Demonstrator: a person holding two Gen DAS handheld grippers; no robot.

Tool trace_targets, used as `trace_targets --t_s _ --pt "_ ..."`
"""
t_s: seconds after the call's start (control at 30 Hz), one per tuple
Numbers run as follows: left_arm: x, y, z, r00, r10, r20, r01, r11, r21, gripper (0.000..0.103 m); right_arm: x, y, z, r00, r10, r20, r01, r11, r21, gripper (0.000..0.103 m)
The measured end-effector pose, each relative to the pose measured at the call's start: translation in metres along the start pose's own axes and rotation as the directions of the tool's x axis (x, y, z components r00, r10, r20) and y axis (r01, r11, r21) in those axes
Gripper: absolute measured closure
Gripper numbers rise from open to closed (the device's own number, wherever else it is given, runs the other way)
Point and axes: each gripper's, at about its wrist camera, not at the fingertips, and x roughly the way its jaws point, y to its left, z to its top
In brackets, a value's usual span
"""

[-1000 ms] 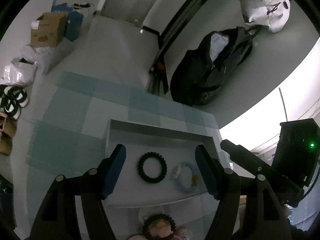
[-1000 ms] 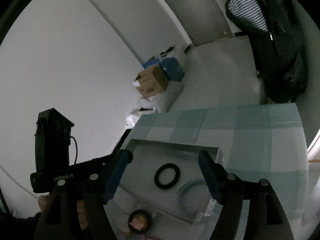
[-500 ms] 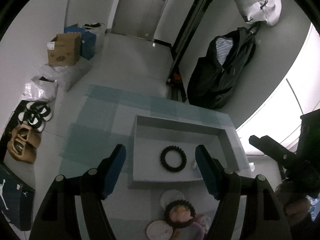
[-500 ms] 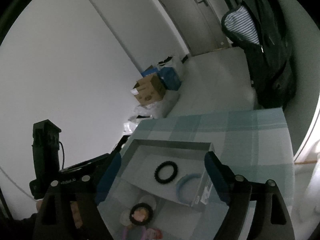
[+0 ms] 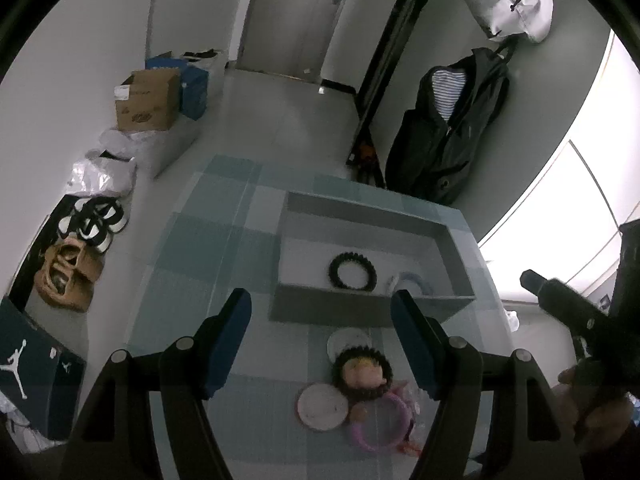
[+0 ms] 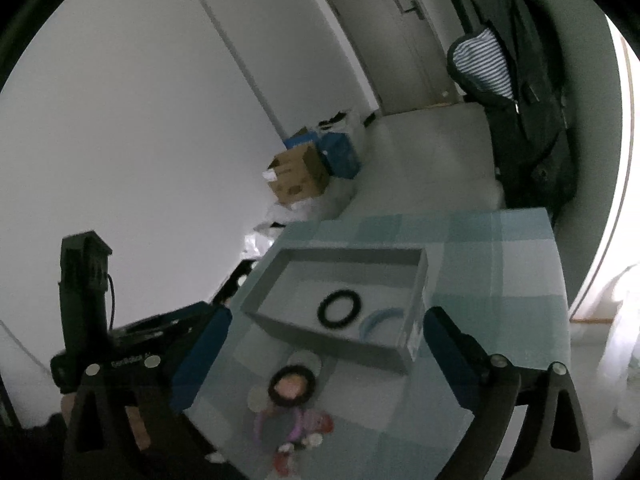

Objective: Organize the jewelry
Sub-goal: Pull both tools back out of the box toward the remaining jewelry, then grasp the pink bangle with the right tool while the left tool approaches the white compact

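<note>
A grey open box (image 5: 362, 208) (image 6: 416, 292) sits on a blue checked tablecloth (image 5: 208, 240). Inside lie a black beaded bracelet (image 5: 352, 271) (image 6: 339, 308) and a pale blue bracelet (image 5: 414, 280) (image 6: 380, 317). In front of the box lie a small doll with a black bracelet round its head (image 5: 362, 372) (image 6: 291, 386), a pink ring (image 5: 380, 426) and two white discs (image 5: 322, 406). My left gripper (image 5: 326, 340) is open and empty, held above the table before the box. My right gripper (image 6: 326, 352) is open and empty, also raised.
The table stands in a hallway. Cardboard and blue boxes (image 5: 148, 98), bags and shoes (image 5: 68, 276) line the floor at left. A black jacket (image 5: 448, 140) hangs on the right wall. The other handheld gripper shows at far right (image 5: 580, 320).
Both grippers have pulled back and up from the box. The box now looks smaller and the doll, pink ring and discs have come into full view.
</note>
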Motion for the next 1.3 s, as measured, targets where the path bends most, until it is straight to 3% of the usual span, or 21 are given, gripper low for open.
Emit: trace_targets --t_s 0.2,0.3,0.37,0.53,0.83,1.07,1.3 --pt "-0.003 0.006 -0.007 1.0 0.02 -0.017 -0.02 0.999 -0.025 0.034 -0.001 0.014 -0.023 0.998 -0.017 -0.067 0.014 0.999 -0.046 0.002" --pt "0.0 0.011 -0.01 0.999 0.005 -0.043 -0.007 0.999 -0.043 0.032 0.002 0.023 -0.038 0.994 -0.027 -0.11 0.018 0.997 -0.078 0.002" --pt "0.002 0.012 -0.013 0.998 -0.002 -0.059 0.0 0.999 -0.047 0.024 0.007 0.029 -0.049 0.988 -0.03 -0.149 0.015 0.995 -0.096 0.002" --pt "0.003 0.007 -0.016 0.996 -0.032 -0.087 0.03 0.999 -0.022 0.024 0.017 0.043 -0.073 0.974 -0.027 -0.226 0.004 0.995 -0.101 0.002" --pt "0.005 0.006 -0.02 0.987 -0.093 -0.134 0.092 0.996 -0.017 0.023 0.032 0.061 -0.091 0.962 -0.038 -0.271 -0.006 0.987 -0.161 0.005" --pt "0.005 0.021 -0.016 0.986 -0.086 -0.14 0.076 0.994 -0.08 0.023 0.047 0.068 -0.098 0.951 -0.064 -0.302 0.005 0.981 -0.192 0.017" --pt "0.005 0.03 -0.013 0.988 -0.085 -0.131 0.07 0.99 -0.12 0.023 0.059 0.075 -0.101 0.941 -0.14 -0.309 0.064 0.968 -0.243 0.018"
